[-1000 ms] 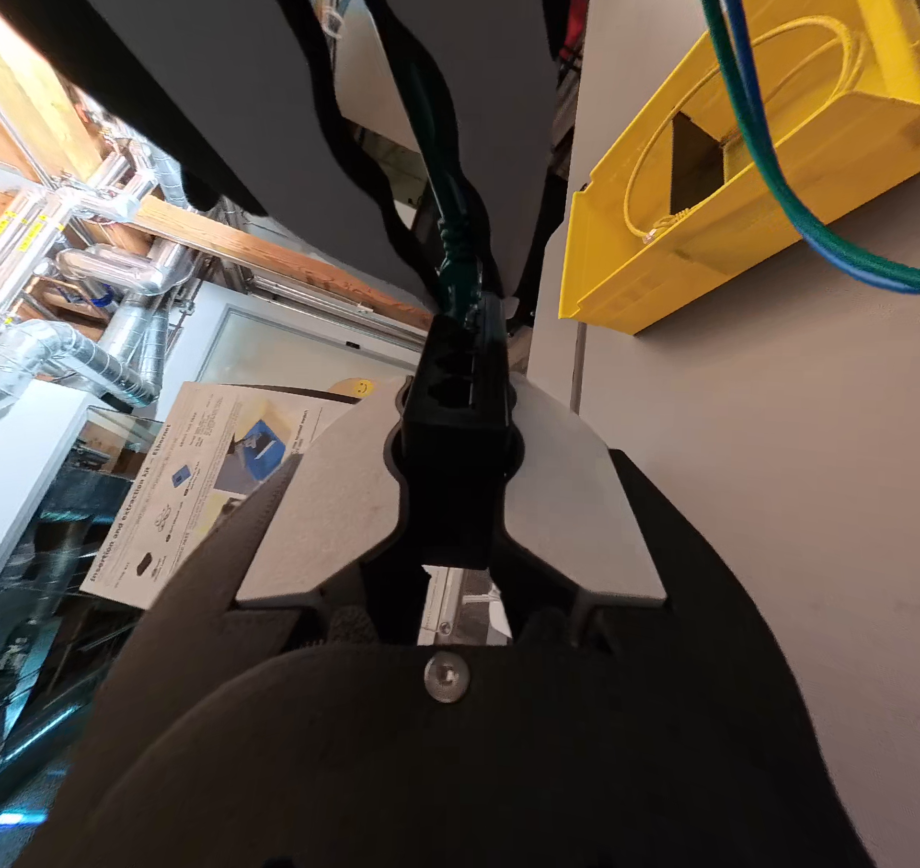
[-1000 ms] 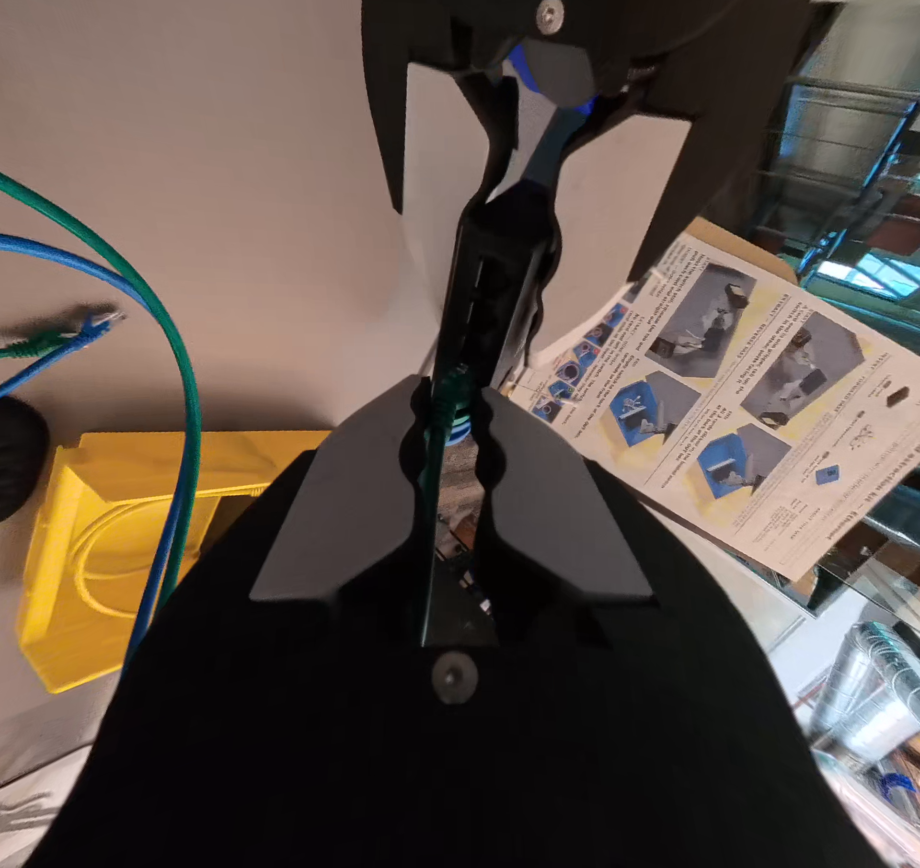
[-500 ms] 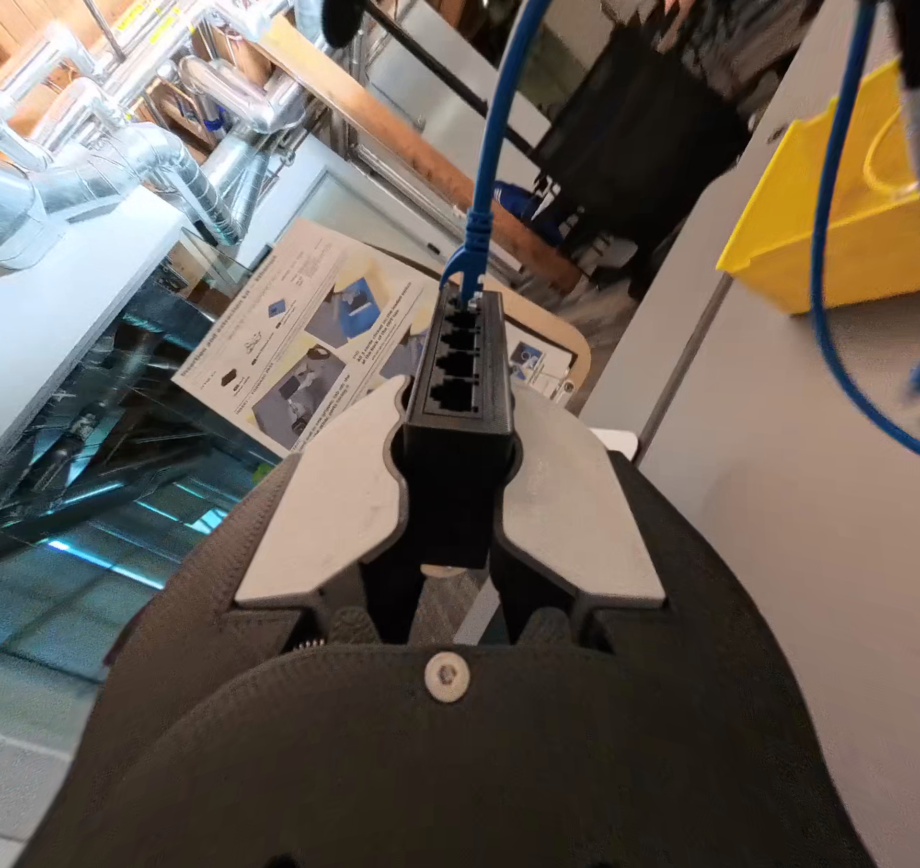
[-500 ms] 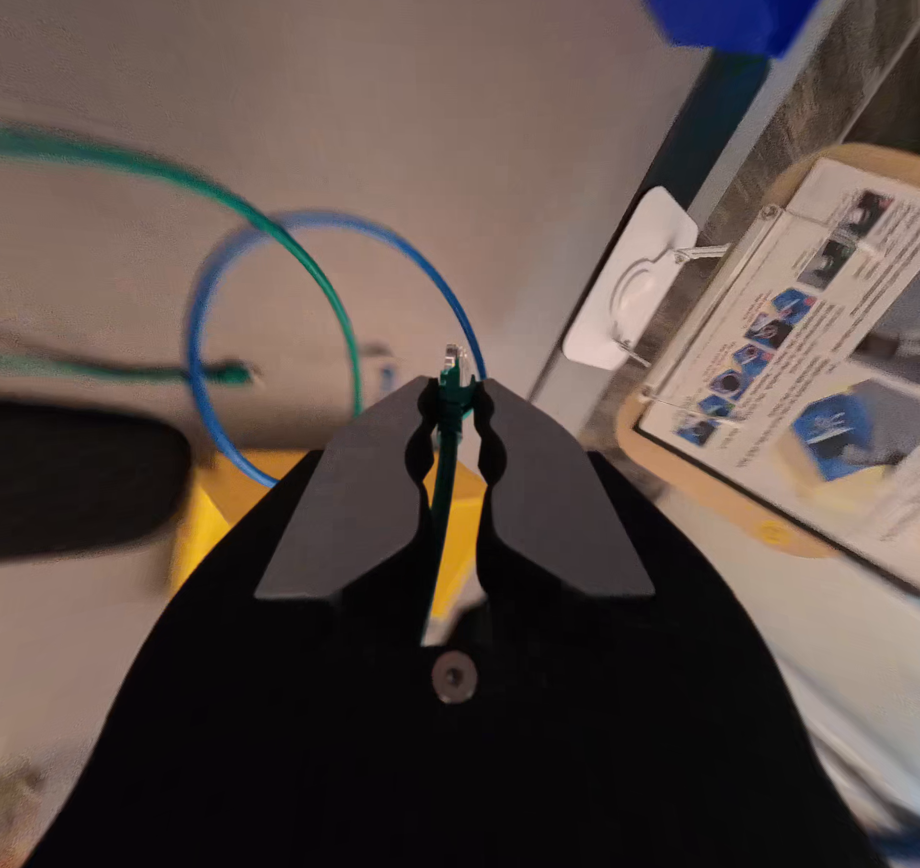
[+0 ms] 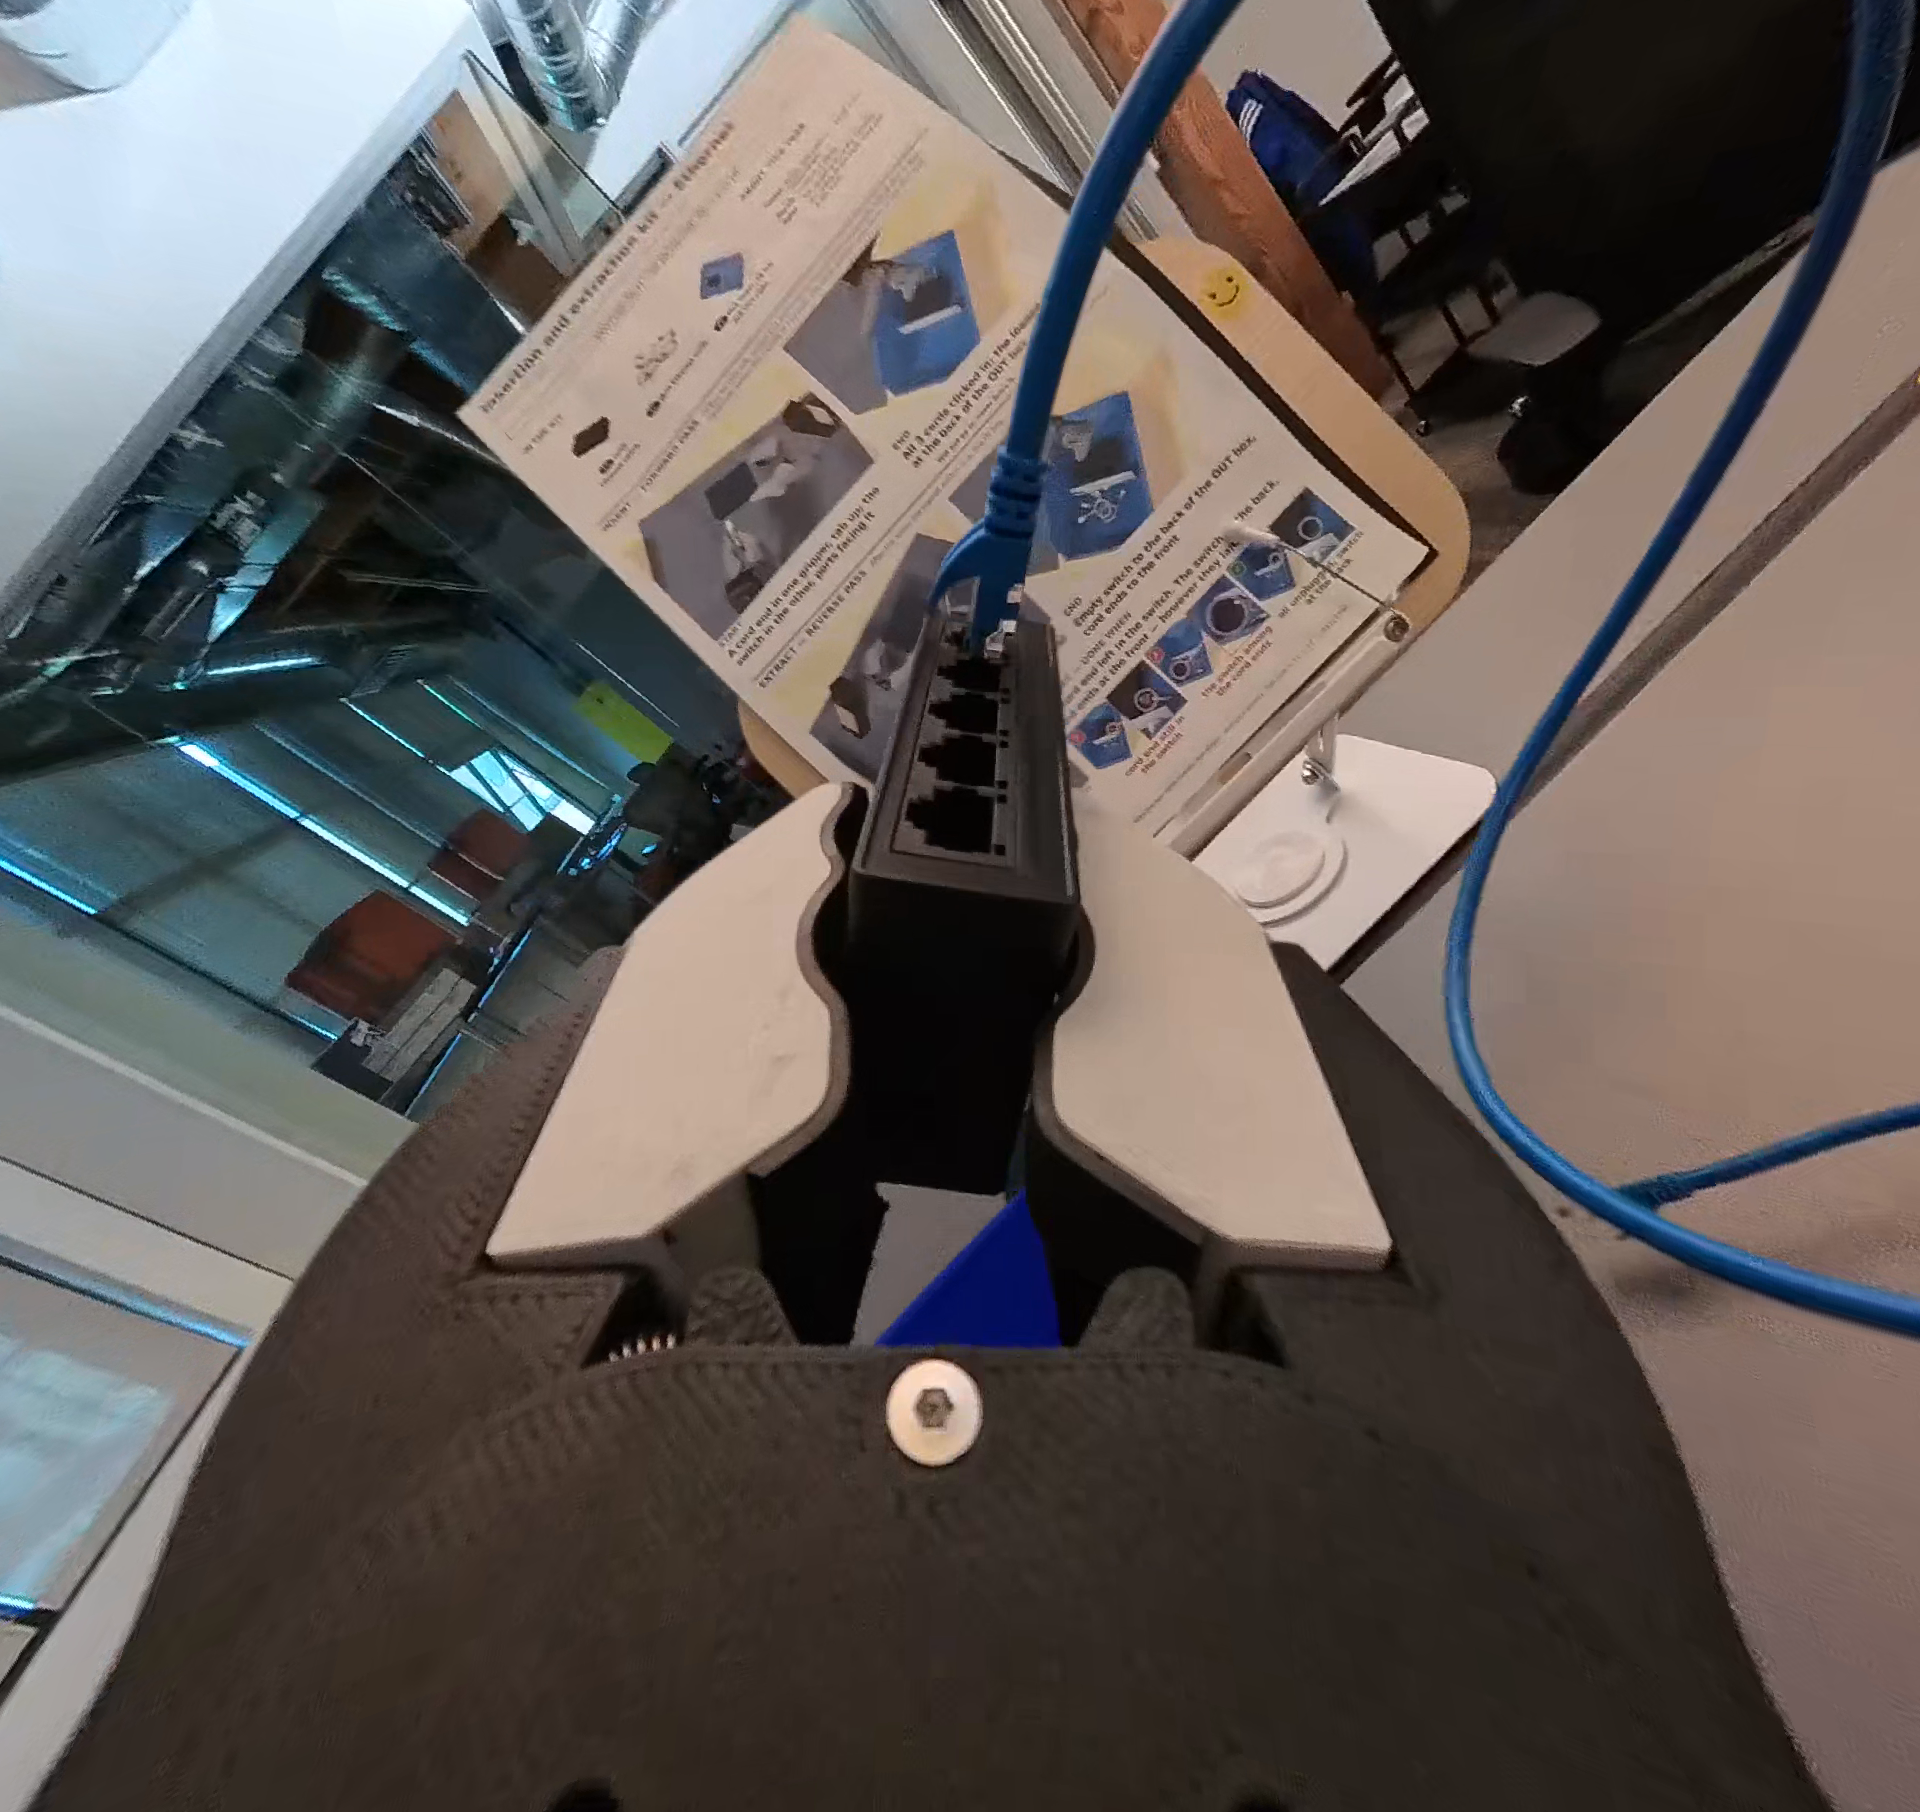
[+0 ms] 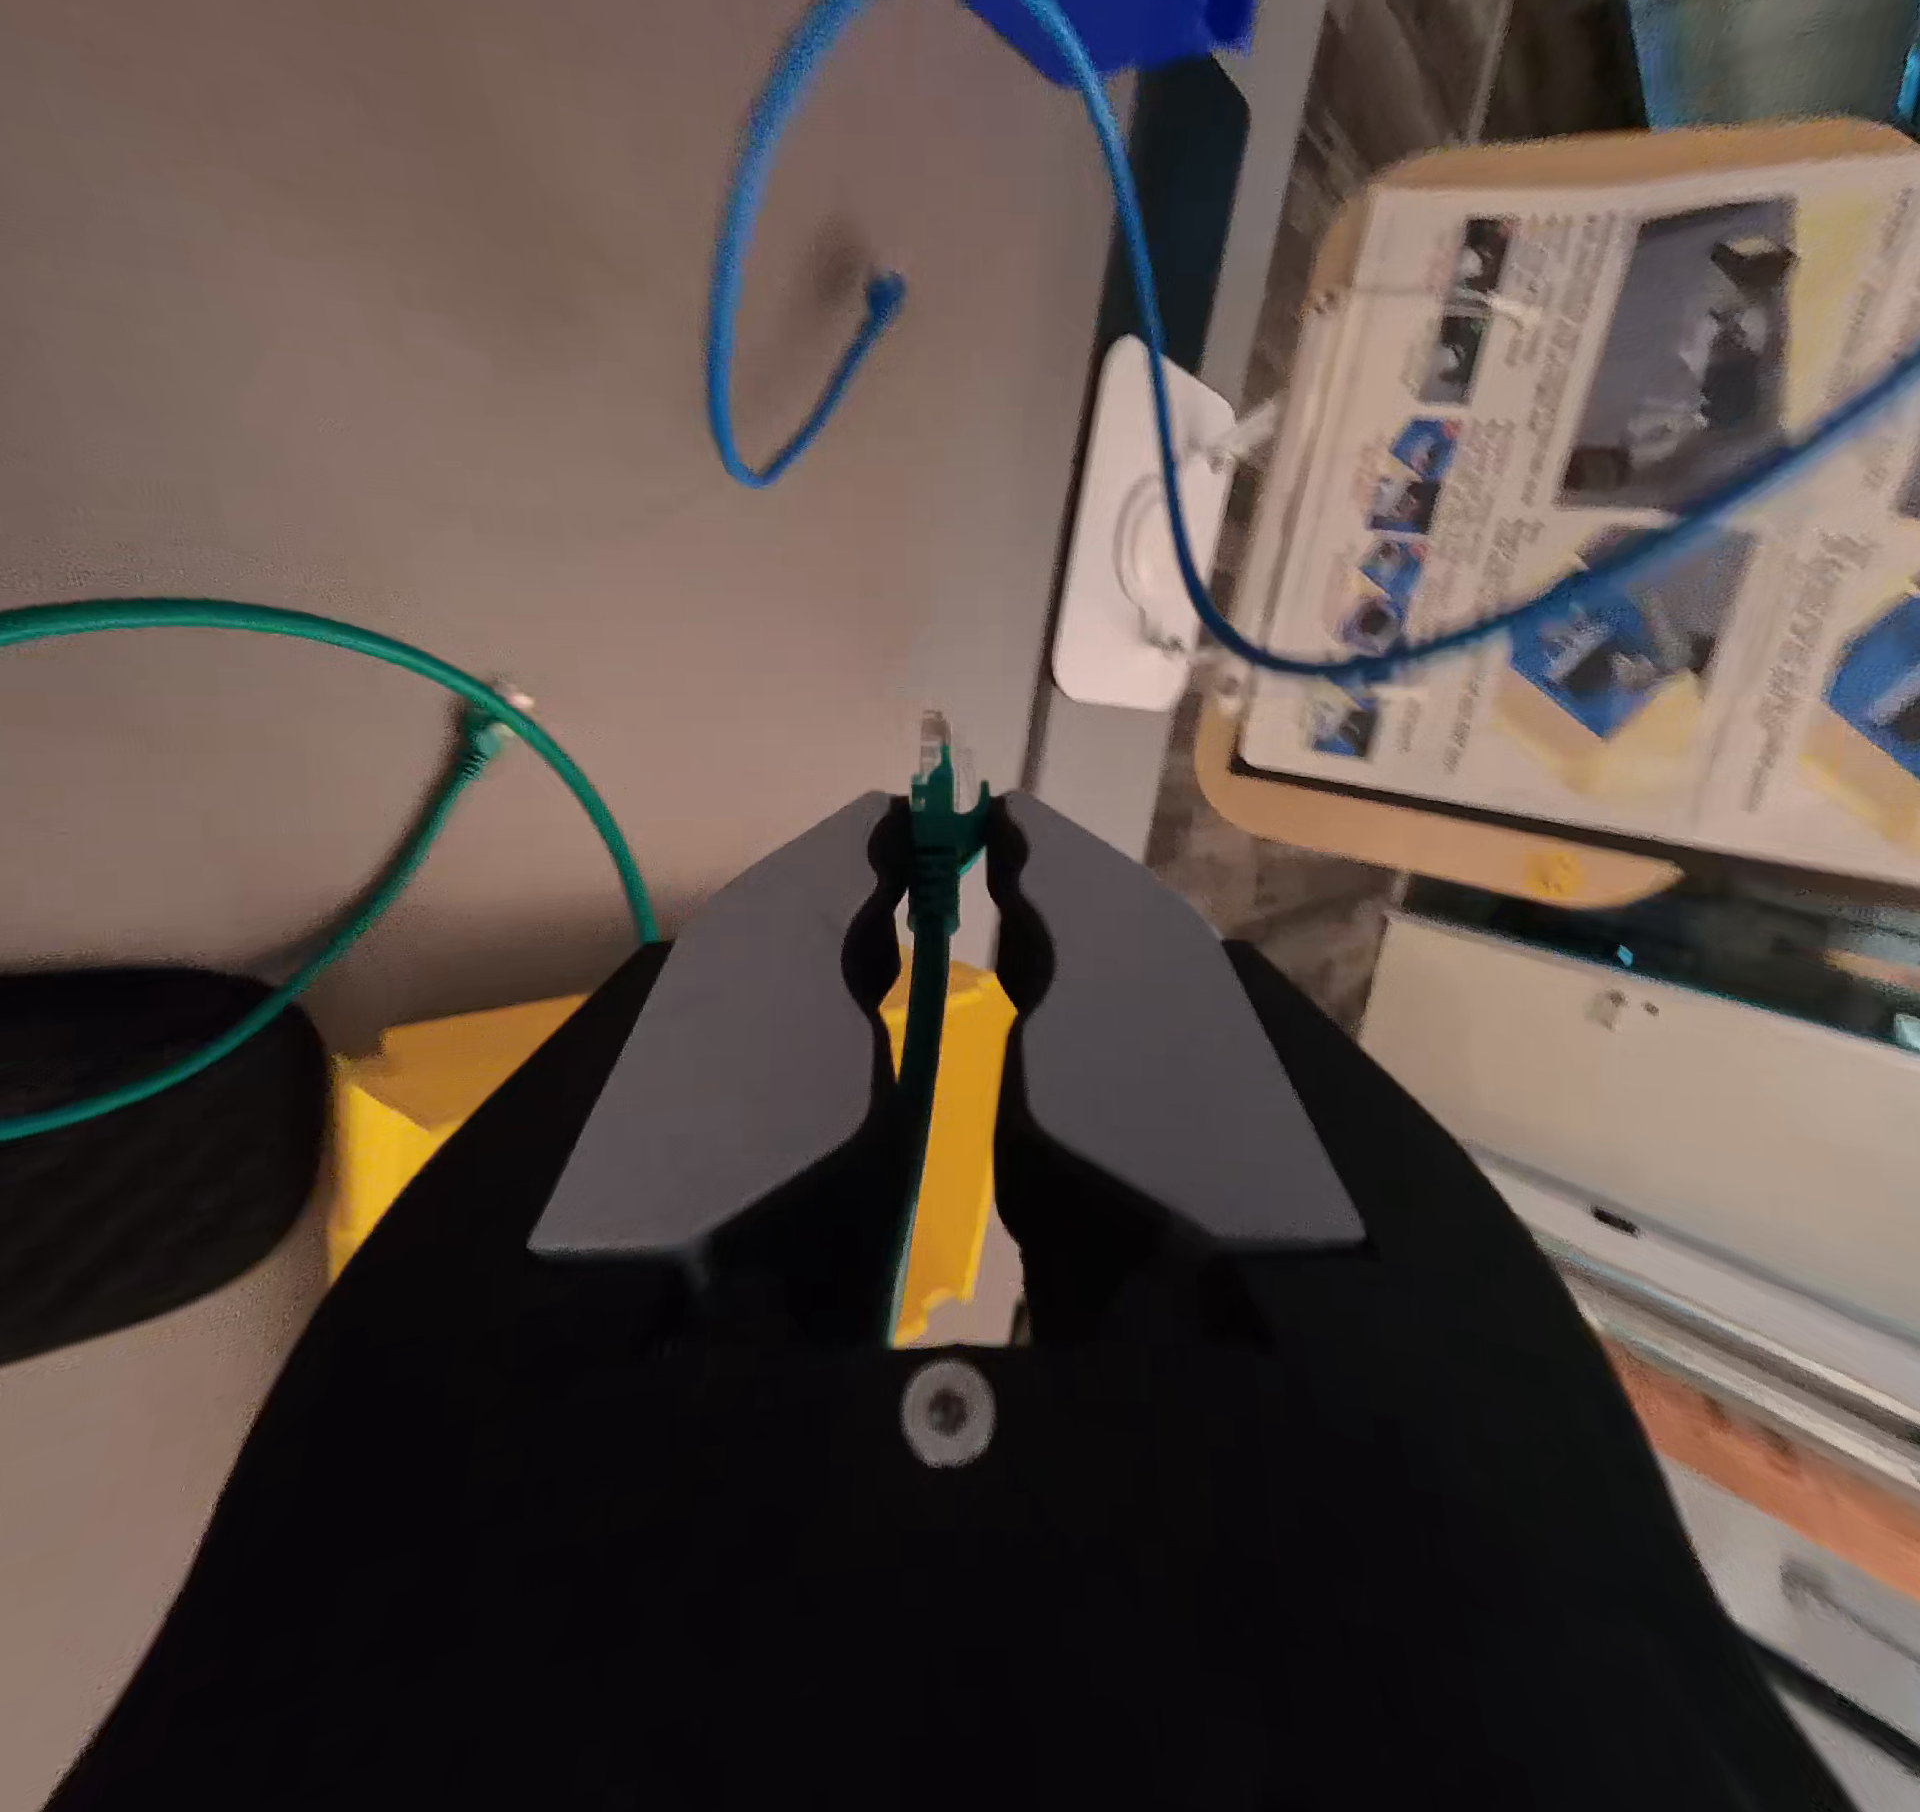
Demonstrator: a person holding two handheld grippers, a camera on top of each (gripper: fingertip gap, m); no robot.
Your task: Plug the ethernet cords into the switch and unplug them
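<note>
Switch: the black switch [image 5: 961, 889] stands clamped between the left gripper [image 5: 956, 915] fingers, port face turned up and away from them; its lower body sits deep in the notch between the pads, the ports beyond the tips.
Blue cord: the blue cord [image 5: 1049, 308] is seated in the port farthest from the left fingers; the three nearer ports look empty. It loops off to the right and down past the fingers onto the grey surface [image 5: 1714, 931].
Green cord: the right gripper [image 6: 940, 817] fingers are closed on the green cord [image 6: 935, 889] just behind its plug, with the clear plug tip poking out past the fingertips. Its slack runs back between the fingers.
Right gripper surroundings: a yellow bin [image 6: 395, 1139] lies beneath the fingers; an instruction sheet [image 6: 1621, 474] stands off to the right.
Risk, snagging: the blue loop hangs near the right fingers and could catch them, tugging on the seated plug.
Risk, slipping: the green plug is pinched on its narrow boot, so it may twist if it is brought to a port off-axis.
Risk, switch: any sideways pull on the blue cord could lever the switch in the left fingers' grip.
</note>
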